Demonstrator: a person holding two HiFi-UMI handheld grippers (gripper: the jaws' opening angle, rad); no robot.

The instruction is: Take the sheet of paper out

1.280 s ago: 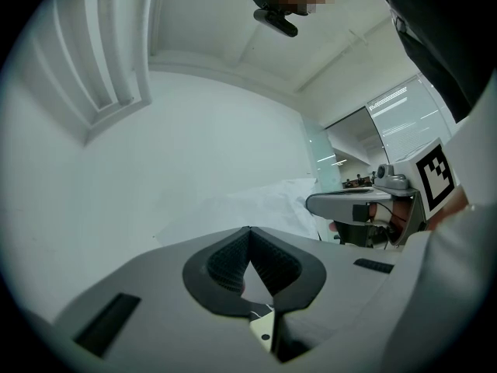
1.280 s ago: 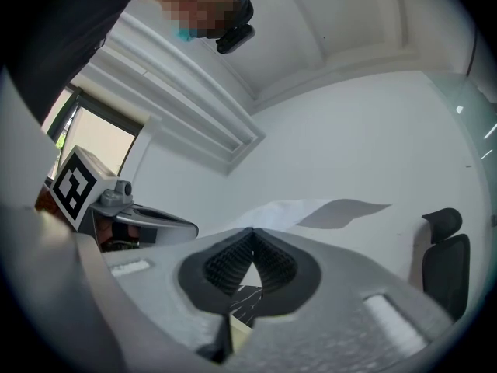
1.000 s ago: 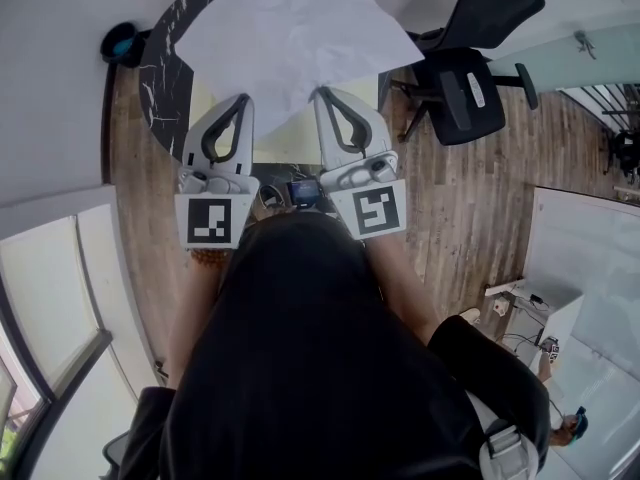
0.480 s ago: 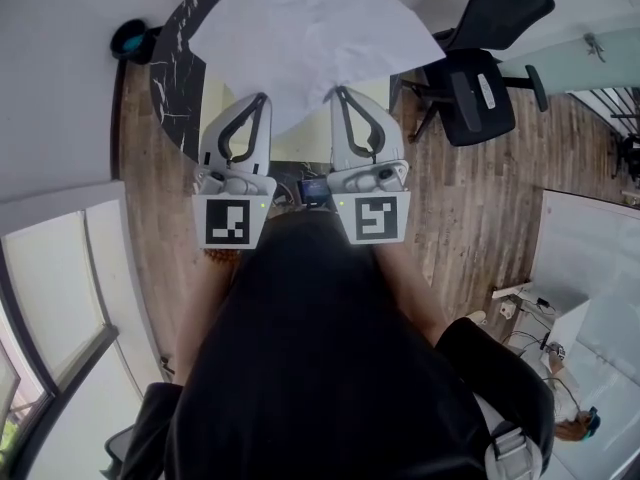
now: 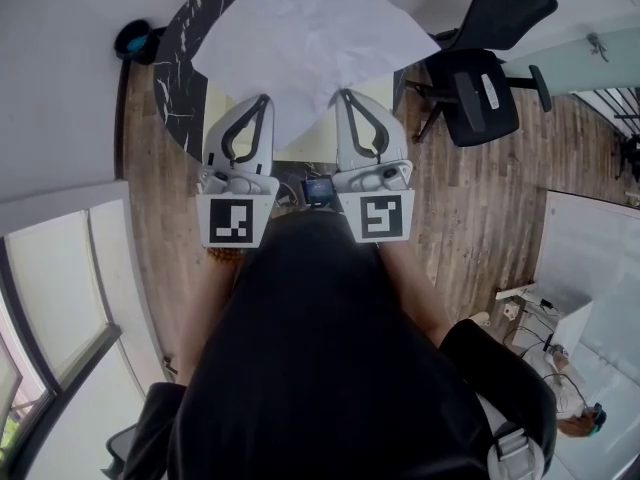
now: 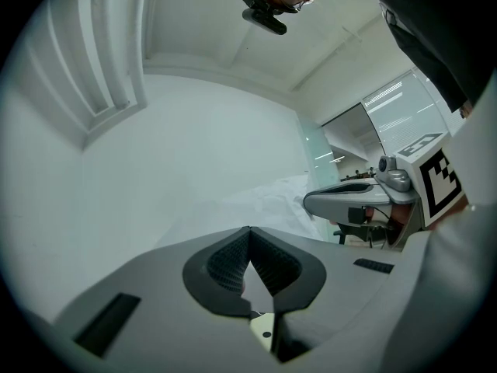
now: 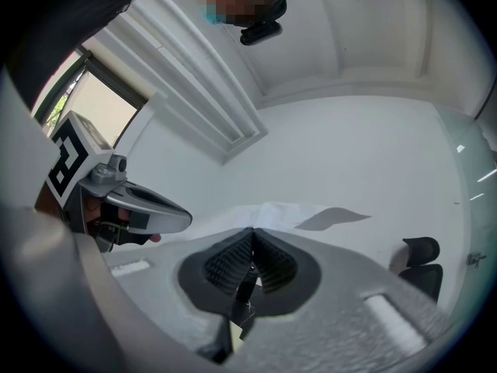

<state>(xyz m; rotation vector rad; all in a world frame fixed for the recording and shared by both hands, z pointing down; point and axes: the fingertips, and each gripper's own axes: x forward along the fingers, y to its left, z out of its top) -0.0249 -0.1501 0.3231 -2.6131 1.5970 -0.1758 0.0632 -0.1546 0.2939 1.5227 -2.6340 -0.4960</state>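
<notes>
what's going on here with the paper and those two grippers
A person holds a hand-held gripper in each hand. The left hand-held gripper and the right hand-held gripper are both shut on the near edge of a large crumpled white sheet of paper, side by side. The sheet spreads out above the round black marble table; it looks held up rather than lying flat.

1. The left gripper (image 5: 262, 101) and the right gripper (image 5: 345, 96) are held side by side, close together, ahead of the person.
2. The sheet of paper (image 5: 310, 38) is pinched at its near edge in both sets of closed jaws and is spread away from them, above the table (image 5: 180, 78).
3. A chair (image 5: 480, 83) is set on the floor (image 5: 470, 198), right of the table.
</notes>
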